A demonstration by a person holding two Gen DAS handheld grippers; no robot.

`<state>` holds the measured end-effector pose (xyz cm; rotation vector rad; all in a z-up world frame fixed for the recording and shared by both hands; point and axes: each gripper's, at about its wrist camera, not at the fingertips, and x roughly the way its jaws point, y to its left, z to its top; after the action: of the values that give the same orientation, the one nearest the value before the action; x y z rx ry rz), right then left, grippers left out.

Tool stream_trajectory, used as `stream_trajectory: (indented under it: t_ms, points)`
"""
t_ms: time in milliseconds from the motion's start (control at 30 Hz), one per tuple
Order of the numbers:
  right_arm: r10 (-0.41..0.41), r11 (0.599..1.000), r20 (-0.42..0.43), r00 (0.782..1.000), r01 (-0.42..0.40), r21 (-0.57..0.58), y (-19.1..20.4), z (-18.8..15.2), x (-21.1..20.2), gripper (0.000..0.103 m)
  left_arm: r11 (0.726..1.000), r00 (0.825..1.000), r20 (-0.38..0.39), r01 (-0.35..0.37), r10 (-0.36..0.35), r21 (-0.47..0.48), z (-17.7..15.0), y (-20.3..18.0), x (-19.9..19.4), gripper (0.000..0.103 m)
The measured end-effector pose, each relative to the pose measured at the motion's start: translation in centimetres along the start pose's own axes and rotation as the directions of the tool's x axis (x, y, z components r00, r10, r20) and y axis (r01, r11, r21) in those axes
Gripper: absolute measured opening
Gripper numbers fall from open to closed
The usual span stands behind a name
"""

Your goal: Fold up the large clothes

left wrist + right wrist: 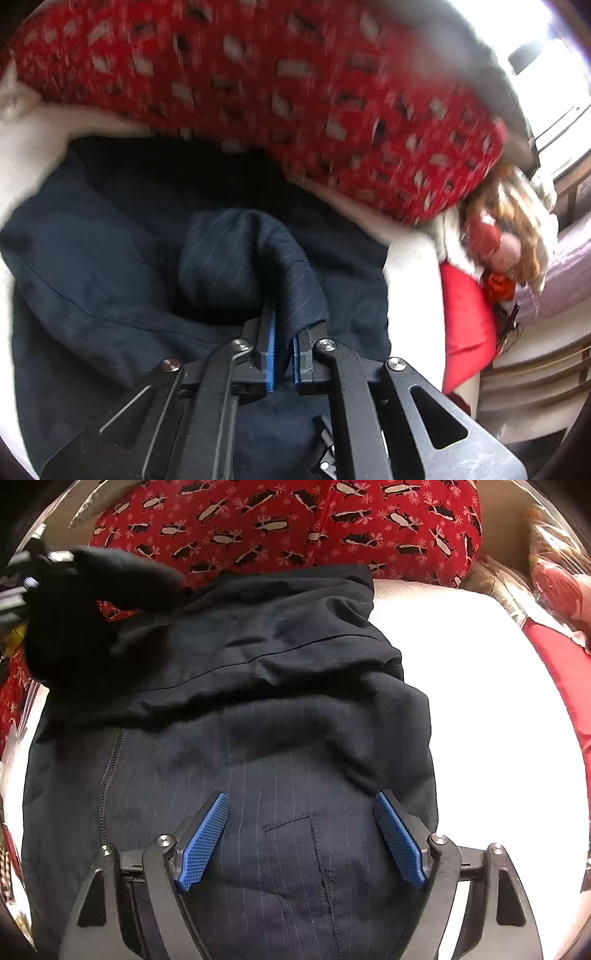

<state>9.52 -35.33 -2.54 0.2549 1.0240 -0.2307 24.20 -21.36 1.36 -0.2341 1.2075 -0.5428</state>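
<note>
Dark navy pinstriped trousers [280,686] lie in a loose fold on a white bed sheet [480,709], zip at the left, back pocket near the bottom. My right gripper [301,801] hovers just above the pocket area, jaws wide open, nothing between the blue pads [201,843]. My left gripper [283,317] is shut on a fold of the same trousers [236,254], lifting it above the rest of the garment [92,280]. In the right wrist view the left gripper [35,572] shows at the upper left with the raised dark cloth hanging from it.
A red pillow with a black-and-white print [295,517] lies along the head of the bed, right behind the trousers. A doll with reddish hair [506,236] and a plain red cushion [465,325] sit at the bed's right side. A window [546,74] is beyond.
</note>
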Motion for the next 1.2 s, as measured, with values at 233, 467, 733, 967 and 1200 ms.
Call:
stream_trajectory:
  t_ms: [233,467,733,967,1200]
  points:
    - [-0.009,1.0,0.005,1.0,0.009,-0.009,0.4,-0.1,0.2,0.083,1.0,0.994,-0.111,-0.012,0.013,0.007,-2.9,3.3,1.1,0.015]
    - [-0.024,1.0,-0.015,1.0,0.024,0.003,1.2,0.3,0.4,0.083,0.999,0.999,-0.046,0.021,-0.022,-0.029,-5.0,8.7,-3.9,0.031]
    - [0.128,0.98,0.053,0.99,-0.135,0.147,1.0,3.0,-2.5,0.079,0.967,0.999,-0.009,-0.053,0.052,-0.248,-6.6,18.4,-4.8,0.031]
    - [0.363,0.89,0.101,0.926,-0.377,0.255,4.8,6.7,-1.8,0.081,0.959,1.0,0.0,0.005,-0.005,-0.284,-7.2,19.8,-3.9,0.031]
    - [0.501,0.759,0.02,0.865,-0.451,0.469,7.4,8.6,5.0,0.082,0.949,0.998,0.018,0.064,-0.061,-0.31,-7.1,19.8,-4.0,0.031]
